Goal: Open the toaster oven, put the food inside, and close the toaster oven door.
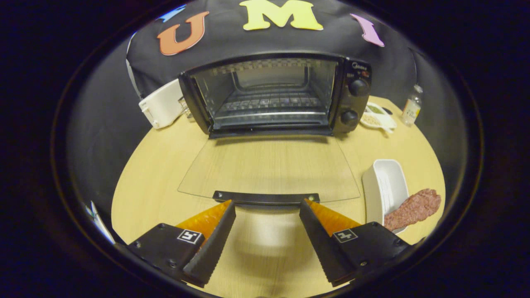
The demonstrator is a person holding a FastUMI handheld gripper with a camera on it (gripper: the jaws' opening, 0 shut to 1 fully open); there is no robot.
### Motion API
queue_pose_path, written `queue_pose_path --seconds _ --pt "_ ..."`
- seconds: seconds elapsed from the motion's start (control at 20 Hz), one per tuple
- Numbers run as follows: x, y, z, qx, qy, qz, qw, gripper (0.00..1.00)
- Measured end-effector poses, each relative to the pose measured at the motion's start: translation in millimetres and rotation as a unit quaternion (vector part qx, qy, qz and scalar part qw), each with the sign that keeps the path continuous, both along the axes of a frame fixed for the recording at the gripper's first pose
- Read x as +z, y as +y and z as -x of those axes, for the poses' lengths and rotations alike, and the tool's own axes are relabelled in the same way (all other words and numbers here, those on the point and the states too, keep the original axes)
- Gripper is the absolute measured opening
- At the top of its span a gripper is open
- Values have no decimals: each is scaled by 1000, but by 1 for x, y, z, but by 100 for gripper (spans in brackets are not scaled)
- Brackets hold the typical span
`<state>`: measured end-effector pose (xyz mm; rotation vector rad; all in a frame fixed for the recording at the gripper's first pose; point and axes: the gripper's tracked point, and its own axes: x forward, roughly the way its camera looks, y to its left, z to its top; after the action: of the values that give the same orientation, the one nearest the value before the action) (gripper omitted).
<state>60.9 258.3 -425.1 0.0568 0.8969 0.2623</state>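
A black toaster oven [352, 99] stands at the back of the wooden table with its glass door [269, 169] swung down flat. The door's dark handle [266, 197] lies just ahead of my fingertips. Inside, the wire rack [269, 103] is bare. My gripper [267, 205] is open, with nothing between its fingers; only tabletop shows in the gap. The food, a reddish-brown piece of meat [414, 207], lies over the near end of a white rectangular dish [383, 186], to the right of the right finger.
A white appliance [161, 105] sits left of the oven. Right of the oven are small white dishes [379, 118] and a clear bottle [412, 107]. The table's round edge [124, 182] curves close on both sides.
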Motion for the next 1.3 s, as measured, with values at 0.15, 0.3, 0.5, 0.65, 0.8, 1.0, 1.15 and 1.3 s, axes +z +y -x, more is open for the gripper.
queue_pose_path --seconds 0.15,0.3,0.5,0.65,0.8,1.0,1.15,1.3 --pt "-3 -2 1 8 -10 7 1000 99" --pt "6 -8 3 21 -19 -2 1000 99" --pt "36 -51 0 25 -42 -11 999 100" --pt "58 -103 -2 13 -48 -29 998 99" --pt "73 -170 -10 -16 -68 -15 997 98" --pt "72 -243 -15 -48 -57 -30 997 98" --pt "57 -265 -11 -45 -17 -83 995 96" --pt "41 -262 -5 -18 35 -147 988 89"
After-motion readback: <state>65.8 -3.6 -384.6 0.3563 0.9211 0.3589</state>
